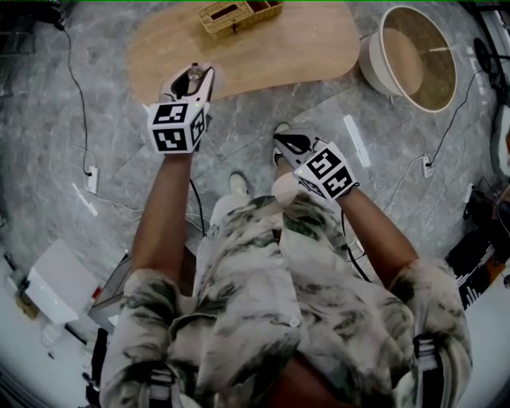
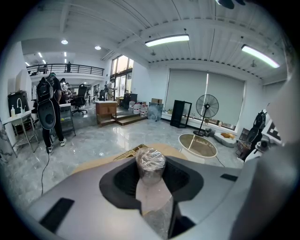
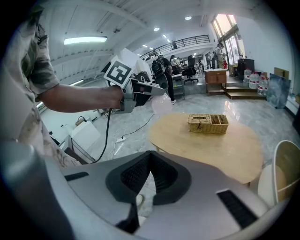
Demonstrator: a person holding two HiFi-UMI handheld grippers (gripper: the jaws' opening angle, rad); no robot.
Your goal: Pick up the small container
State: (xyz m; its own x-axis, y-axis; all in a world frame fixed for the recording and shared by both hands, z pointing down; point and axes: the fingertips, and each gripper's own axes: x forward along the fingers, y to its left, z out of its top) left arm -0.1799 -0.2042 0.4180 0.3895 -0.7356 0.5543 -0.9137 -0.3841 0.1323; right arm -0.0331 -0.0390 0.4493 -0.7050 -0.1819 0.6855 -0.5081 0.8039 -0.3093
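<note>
The oval wooden counter (image 1: 279, 48) carries only a wicker basket (image 1: 239, 14) at its far edge. The left claw (image 1: 193, 80) is closed on the small container (image 2: 150, 161), a clear crinkled plastic pot held upright between its pads above the counter's near edge. The right claw (image 1: 288, 143) hangs low with its jaws together on nothing. Assessment: the pick-up appears essentially made, and the next move calls only for a steady grip while carrying.
</note>
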